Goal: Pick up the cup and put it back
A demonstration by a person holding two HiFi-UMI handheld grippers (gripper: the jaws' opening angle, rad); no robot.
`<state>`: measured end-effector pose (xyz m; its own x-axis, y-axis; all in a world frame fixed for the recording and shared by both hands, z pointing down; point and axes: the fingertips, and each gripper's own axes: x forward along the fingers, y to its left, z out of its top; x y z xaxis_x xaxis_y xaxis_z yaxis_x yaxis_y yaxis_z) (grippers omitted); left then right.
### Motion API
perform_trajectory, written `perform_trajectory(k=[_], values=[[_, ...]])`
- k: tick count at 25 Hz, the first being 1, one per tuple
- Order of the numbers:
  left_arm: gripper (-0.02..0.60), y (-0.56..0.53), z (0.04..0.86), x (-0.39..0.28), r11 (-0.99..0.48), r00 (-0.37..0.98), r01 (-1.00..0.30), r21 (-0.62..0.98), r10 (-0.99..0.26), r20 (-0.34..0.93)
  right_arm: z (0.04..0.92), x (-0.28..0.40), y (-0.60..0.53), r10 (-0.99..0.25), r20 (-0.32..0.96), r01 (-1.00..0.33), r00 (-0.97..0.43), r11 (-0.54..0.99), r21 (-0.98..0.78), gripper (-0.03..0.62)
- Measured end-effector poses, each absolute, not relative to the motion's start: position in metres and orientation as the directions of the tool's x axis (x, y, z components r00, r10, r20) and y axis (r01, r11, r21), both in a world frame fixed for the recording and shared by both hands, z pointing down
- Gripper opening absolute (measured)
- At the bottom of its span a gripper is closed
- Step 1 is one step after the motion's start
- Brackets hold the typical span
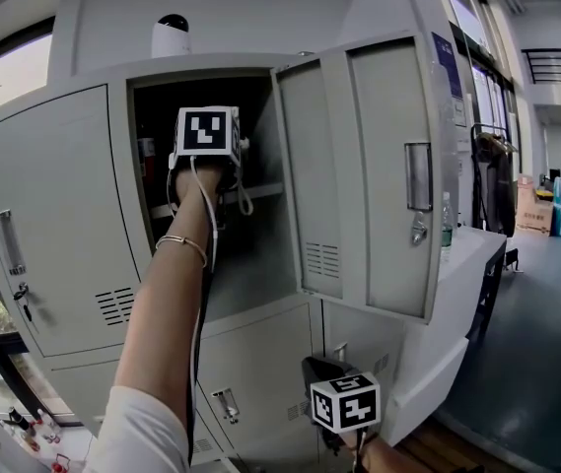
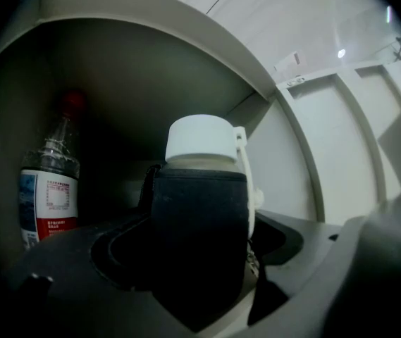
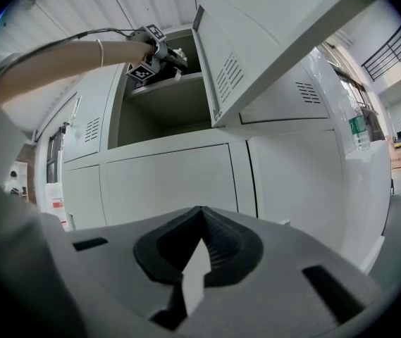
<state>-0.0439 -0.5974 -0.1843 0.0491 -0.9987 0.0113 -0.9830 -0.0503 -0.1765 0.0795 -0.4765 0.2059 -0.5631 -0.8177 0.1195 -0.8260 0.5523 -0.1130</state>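
My left gripper [image 1: 207, 134] reaches up into the open upper compartment of the grey sheet-metal locker [image 1: 58, 215], above its thin shelf [image 1: 265, 192]. Its jaws are pressed onto the cup [image 2: 200, 217], one on each side of the cup's matte black sleeve. The cup is a stout cylinder standing upright, topped by a smooth white screw lid [image 2: 199, 138] with a white loop hanging down its right side. I cannot tell whether its base touches the shelf. Behind it, toward the compartment's rear left corner, stands a clear plastic bottle [image 2: 51, 182] with a red cap and a red-and-white printed label. The compartment's door [image 1: 359, 166] hangs open to the right, flat and louvred near its lower edge. My right gripper [image 3: 194, 259] is held low in front of the lower lockers, its ribbed dark pads pressed together on nothing.
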Motion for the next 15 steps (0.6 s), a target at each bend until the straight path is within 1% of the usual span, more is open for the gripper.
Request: perform_trajectory(k=[4,9,11,15], values=[[0.384,-0.596,-0.193,-0.054,0.031,-0.021,-0.973,-0.230,-0.999,-0.048,0.213,0.088,-0.473,-0.827,0.130,-0.837,-0.547,0.535,-0.114,-0.009],[0.383,-0.586,-0.198,-0.054,-0.065,0.071,-0.995,-0.070,-0.994,-0.086,0.217,0.096,-0.469,-0.836,0.129,-0.845,-0.533,0.521,-0.119,-0.009],[0.383,-0.583,-0.198,-0.060,-0.071,0.075,-0.996,-0.054,-0.994,-0.082,0.221,0.092,-0.468,-0.829,0.140,-0.841,-0.541,0.526,-0.128,-0.009],[0.383,-0.578,-0.199,-0.060,-0.061,0.067,-0.996,-0.069,-0.994,-0.090,0.217,0.080,-0.466,-0.821,0.133,-0.831,-0.555,0.542,-0.122,-0.009]])
